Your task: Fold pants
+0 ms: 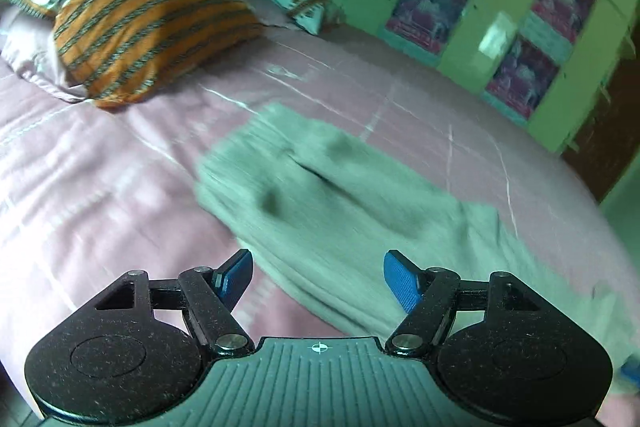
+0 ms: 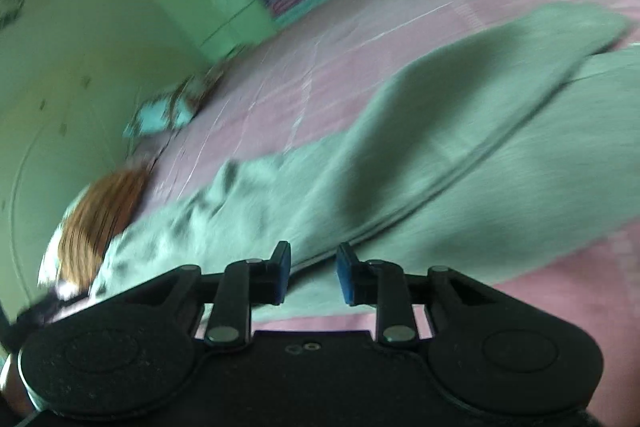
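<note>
Lying ahead of fingers [image 1: 402,279]: pants [image 1: 340,195]

Pink bed [image 1: 120,167], green wardrobe [image 1: 508,27]

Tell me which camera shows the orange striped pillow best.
The left wrist view: the orange striped pillow lies whole and fairly sharp at the head of the pink bed. The right wrist view catches only a blurred orange patch at its left edge.

- Dim, green-tinted light in both views.
- Motion blur smears the pants [image 1: 340,187], worse in the right view.
- Fisheye bends the far cupboard [image 1: 520,27]; corners go dark.
</note>
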A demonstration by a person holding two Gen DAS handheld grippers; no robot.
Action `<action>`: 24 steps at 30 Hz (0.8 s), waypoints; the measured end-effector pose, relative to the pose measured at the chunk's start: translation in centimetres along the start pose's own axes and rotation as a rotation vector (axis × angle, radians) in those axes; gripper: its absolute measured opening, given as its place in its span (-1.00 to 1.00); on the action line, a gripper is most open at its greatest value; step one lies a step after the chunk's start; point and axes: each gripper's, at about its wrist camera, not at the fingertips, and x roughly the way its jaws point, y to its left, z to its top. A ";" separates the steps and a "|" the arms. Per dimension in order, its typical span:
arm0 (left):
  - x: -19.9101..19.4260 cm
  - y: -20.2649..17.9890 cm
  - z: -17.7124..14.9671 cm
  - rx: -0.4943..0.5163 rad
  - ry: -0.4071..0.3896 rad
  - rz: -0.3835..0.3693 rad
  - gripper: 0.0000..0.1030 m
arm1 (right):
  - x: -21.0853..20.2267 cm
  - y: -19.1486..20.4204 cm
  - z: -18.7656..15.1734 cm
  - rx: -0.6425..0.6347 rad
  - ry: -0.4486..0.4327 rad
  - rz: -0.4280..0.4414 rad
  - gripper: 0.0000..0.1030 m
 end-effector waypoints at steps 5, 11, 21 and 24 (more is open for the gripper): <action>1.0 -5.8 -3.3 0.025 0.047 -0.032 0.40 | -2.0 -3.5 1.2 0.081 -0.071 -0.058 -0.64; 3.8 -9.1 -6.0 0.157 0.137 0.084 0.78 | -0.3 -7.1 3.1 0.153 -0.108 -0.108 -0.64; 3.5 -9.4 -6.0 0.177 0.124 0.100 0.81 | 4.0 -13.6 6.9 0.334 -0.145 -0.101 -0.62; 3.8 -9.7 -6.0 0.186 0.129 0.109 0.81 | 5.2 -13.8 7.9 0.306 -0.118 -0.115 -1.00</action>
